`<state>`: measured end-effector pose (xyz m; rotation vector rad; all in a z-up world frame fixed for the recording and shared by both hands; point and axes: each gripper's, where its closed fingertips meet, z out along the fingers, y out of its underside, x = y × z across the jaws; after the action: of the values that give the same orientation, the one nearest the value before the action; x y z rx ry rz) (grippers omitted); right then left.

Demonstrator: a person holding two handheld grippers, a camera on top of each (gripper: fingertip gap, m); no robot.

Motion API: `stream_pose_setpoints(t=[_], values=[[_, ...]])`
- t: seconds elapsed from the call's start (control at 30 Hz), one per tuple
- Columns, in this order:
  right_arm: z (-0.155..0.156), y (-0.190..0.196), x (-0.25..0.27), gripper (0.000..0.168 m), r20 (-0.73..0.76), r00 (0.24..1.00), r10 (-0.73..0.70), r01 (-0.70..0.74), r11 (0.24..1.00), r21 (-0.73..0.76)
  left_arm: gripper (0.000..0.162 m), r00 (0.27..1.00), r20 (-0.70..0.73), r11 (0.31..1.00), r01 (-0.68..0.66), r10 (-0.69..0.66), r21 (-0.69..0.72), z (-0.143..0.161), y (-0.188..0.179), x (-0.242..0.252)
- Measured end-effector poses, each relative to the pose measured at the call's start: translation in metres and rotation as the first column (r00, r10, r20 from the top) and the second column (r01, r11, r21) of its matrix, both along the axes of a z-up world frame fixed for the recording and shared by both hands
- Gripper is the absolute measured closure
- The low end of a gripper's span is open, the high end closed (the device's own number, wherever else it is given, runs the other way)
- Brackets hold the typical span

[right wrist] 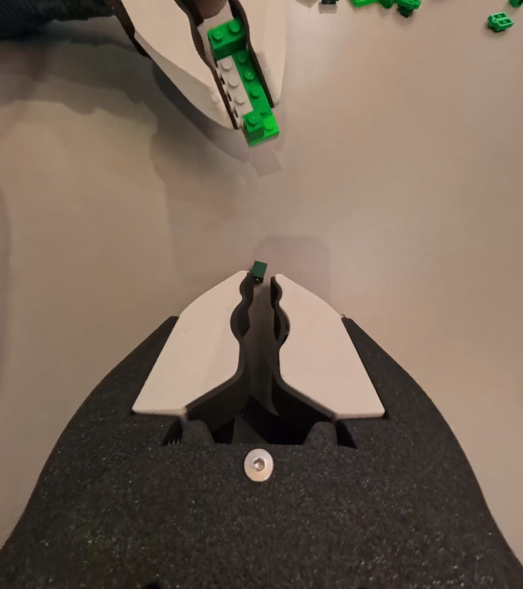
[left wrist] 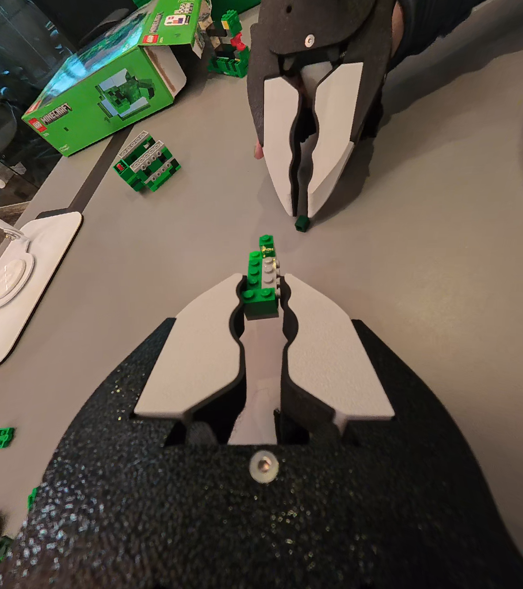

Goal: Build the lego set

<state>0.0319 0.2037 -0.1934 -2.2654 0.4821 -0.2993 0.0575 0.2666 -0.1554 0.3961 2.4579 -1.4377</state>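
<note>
My left gripper [left wrist: 263, 277] is shut on a long green and grey lego assembly [left wrist: 261, 280], held just above the grey table [left wrist: 413, 255]; its far end sticks out past the fingertips. In the right wrist view the same gripper [right wrist: 254, 114] and assembly [right wrist: 244, 79] are at the top. My right gripper [right wrist: 260, 276] has its jaws a narrow gap apart, and a small dark green brick [right wrist: 260, 268] sits at its tips against the left finger. In the left wrist view this gripper [left wrist: 301, 214] points down at the brick [left wrist: 301, 222] on the table, just beyond the assembly.
A green lego box [left wrist: 101, 95] lies at the back left with a partly built green and grey block [left wrist: 147, 164] in front of it and another build [left wrist: 230, 47] behind. A white pad [left wrist: 21, 280] lies left. Loose green bricks [left wrist: 3, 436] [right wrist: 500, 20] lie near the left gripper. The tips of one gripper are about 8 cm away from the tips of the other.
</note>
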Motion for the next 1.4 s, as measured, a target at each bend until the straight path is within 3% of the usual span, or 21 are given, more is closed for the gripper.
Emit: stream_pose_setpoints(t=[0.03,0.2,0.4,0.53,0.67,0.77,0.97,1.07,1.2,1.4], values=[[0.000,0.000,0.000,0.159,-0.004,1.000,0.005,-0.005,1.000,-0.003,0.143,1.000,-0.001,1.000,0.002,-0.002,0.000,0.000,0.000,-0.001],[-0.001,0.002,-0.001,0.155,-0.022,1.000,0.007,-0.007,1.000,0.002,0.143,1.000,-0.001,1.000,0.009,-0.009,0.008,-0.001,-0.001,-0.002],[-0.001,0.004,0.000,0.163,-0.019,1.000,0.012,-0.013,1.000,-0.016,0.143,1.000,-0.003,1.000,0.021,-0.021,0.012,-0.003,-0.002,-0.005],[0.012,0.005,0.001,0.163,0.029,0.999,0.045,-0.044,0.999,-0.023,0.143,0.999,0.015,0.999,0.033,-0.033,0.005,-0.003,-0.005,-0.007],[0.036,0.004,0.004,0.164,0.085,0.993,0.077,-0.071,0.994,-0.082,0.144,0.987,0.162,0.998,0.015,-0.005,-0.060,0.009,-0.015,-0.008],[0.054,0.001,0.008,0.164,0.099,0.991,0.086,-0.068,0.983,-0.171,0.143,0.931,0.360,0.998,-0.041,0.056,-0.049,0.010,-0.022,-0.004],[0.072,0.006,-0.006,0.168,-0.029,0.985,0.172,-0.173,0.942,-0.287,0.144,0.807,0.588,0.999,-0.041,0.054,-0.035,0.009,-0.038,-0.013],[0.071,0.006,-0.008,0.168,-0.065,0.979,0.191,-0.201,0.916,-0.347,0.144,0.819,0.573,1.000,-0.027,0.023,-0.002,0.002,-0.040,-0.016],[0.059,-0.009,0.013,0.168,-0.030,0.994,0.108,-0.111,0.909,-0.401,0.144,0.851,0.524,0.999,-0.037,0.018,0.025,-0.003,-0.033,-0.010],[0.048,-0.007,0.061,0.168,0.118,0.992,-0.042,0.066,0.976,-0.210,0.143,0.888,0.451,0.994,0.052,-0.091,0.099,-0.014,-0.022,-0.017]])
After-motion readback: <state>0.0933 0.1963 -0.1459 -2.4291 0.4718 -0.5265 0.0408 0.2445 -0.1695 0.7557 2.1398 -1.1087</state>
